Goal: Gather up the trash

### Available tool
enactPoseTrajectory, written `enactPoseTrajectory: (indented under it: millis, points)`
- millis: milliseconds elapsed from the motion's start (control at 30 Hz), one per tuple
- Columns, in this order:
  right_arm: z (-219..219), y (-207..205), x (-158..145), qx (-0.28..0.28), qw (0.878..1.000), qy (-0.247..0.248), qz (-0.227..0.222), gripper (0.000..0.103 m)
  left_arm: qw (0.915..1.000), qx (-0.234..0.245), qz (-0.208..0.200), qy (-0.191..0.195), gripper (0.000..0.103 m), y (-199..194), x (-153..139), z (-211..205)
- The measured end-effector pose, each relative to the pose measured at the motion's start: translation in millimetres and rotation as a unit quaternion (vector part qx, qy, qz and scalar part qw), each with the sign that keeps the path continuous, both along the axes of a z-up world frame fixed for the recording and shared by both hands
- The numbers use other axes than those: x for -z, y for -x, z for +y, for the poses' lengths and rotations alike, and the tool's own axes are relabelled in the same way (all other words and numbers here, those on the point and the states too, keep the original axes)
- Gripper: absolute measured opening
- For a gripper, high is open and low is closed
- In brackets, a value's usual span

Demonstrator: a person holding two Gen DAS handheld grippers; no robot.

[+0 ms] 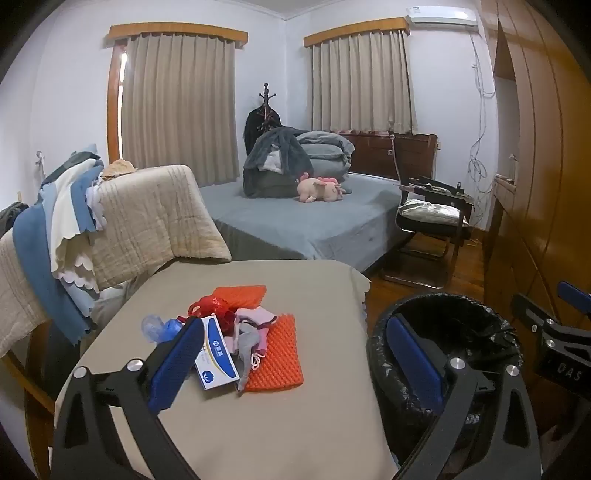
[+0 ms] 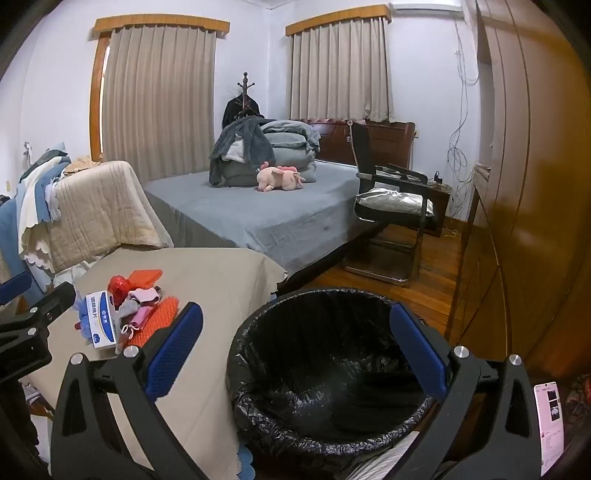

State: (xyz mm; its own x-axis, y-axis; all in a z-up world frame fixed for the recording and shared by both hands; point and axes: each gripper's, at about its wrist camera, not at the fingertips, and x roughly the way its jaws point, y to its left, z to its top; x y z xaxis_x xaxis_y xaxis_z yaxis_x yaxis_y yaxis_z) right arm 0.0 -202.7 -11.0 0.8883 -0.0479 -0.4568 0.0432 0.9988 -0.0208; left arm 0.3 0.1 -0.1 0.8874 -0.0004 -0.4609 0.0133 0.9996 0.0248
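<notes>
Hovering: both claws agape; trash pile (image 1: 236, 339) on table (image 1: 295, 406); bin (image 2: 332, 369) beside

trash pile (image 1: 236, 332): heaped on table | bin (image 2: 332, 373): black-lined, open, beside table

A bedroom with pale lilac-white walls (image 1: 66, 92) and two windows covered by closed beige curtains (image 1: 177, 99) under wooden pelmets, lit dimly and evenly. A bed (image 1: 295, 218) with a grey sheet stands against the far wall, carrying a heap of folded grey bedding (image 1: 295, 155) and a pink plush toy (image 1: 319, 188), with a wooden coat stand (image 1: 265, 107) behind it and a black chair (image 1: 432, 225) holding a silvery cushion beside it. The floor (image 1: 461, 266) is reddish-brown wood, tall wooden wardrobes (image 1: 543, 147) fill the right side, an air conditioner (image 1: 441, 16) hangs high on the wall, and a beige quilted blanket (image 1: 147, 214) drapes over furniture at left.
</notes>
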Motion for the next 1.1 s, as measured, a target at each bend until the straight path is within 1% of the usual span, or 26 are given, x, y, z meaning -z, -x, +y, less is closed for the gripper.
enactPoseTrajectory:
  millis: [300, 333, 433, 600, 1100]
  points:
    - [2, -1, 0, 0.000, 1.000, 0.002, 0.000, 0.098, 1.0000, -0.001, -0.006, -0.005, 0.097, 2, 0, -4]
    - [2, -1, 0, 0.000, 1.000, 0.002, 0.000, 0.098, 1.0000, 0.000, 0.000, 0.001, 0.097, 0, 0, 0]
    - [3, -2, 0, 0.000, 1.000, 0.003, 0.001, 0.098, 1.0000, 0.000, 0.001, 0.003, 0.097, 0, 0, 0]
    - [3, -2, 1, 0.000, 1.000, 0.003, 0.002, 0.098, 1.0000, -0.001, 0.004, 0.003, 0.097, -2, 12, 12]
    - [6, -4, 4, 0.000, 1.000, 0.003, 0.003, 0.098, 1.0000, -0.001, 0.005, 0.005, 0.097, -3, 10, 11]
